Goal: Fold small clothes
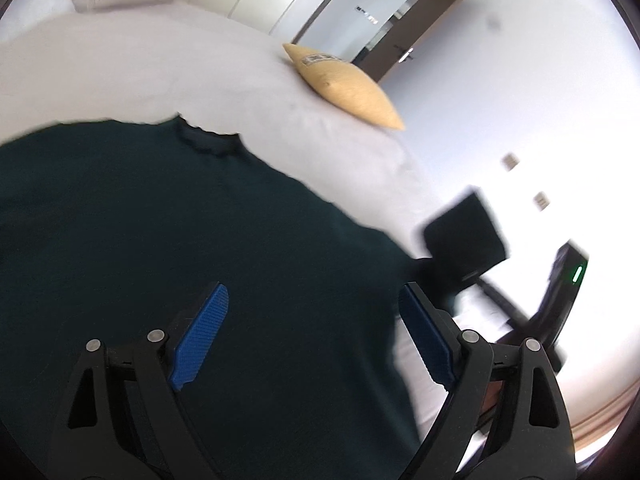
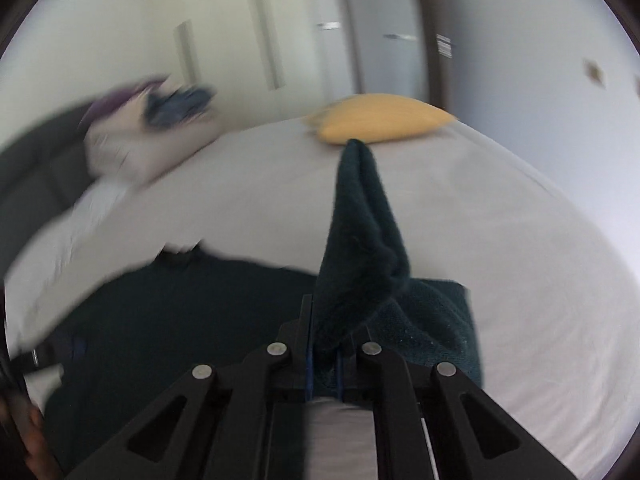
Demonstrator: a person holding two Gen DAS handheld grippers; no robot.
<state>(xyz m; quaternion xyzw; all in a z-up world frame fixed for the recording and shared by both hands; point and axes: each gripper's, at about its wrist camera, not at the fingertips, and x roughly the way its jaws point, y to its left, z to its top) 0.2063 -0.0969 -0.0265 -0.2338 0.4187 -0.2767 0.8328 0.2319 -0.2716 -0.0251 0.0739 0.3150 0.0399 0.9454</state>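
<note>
The right gripper [image 2: 324, 364] is clamped on a fold of the dark green sweater [image 2: 360, 232], which stands up from the white bed [image 2: 520, 280]. The left gripper [image 1: 312, 320] hangs with jaws apart over the spread sweater. Further back lies a yellow pillow [image 1: 348, 88]; its label is unreadable.

The bed [image 2: 500, 240] lies bare and open on the right and far side, up to the yellow cushion [image 2: 380, 122] at the far edge. On the far left a heap of pillows and clothes [image 2: 160, 128] blocks the way. The dark green garment [image 1: 180, 220] covers the near left of the bed.
</note>
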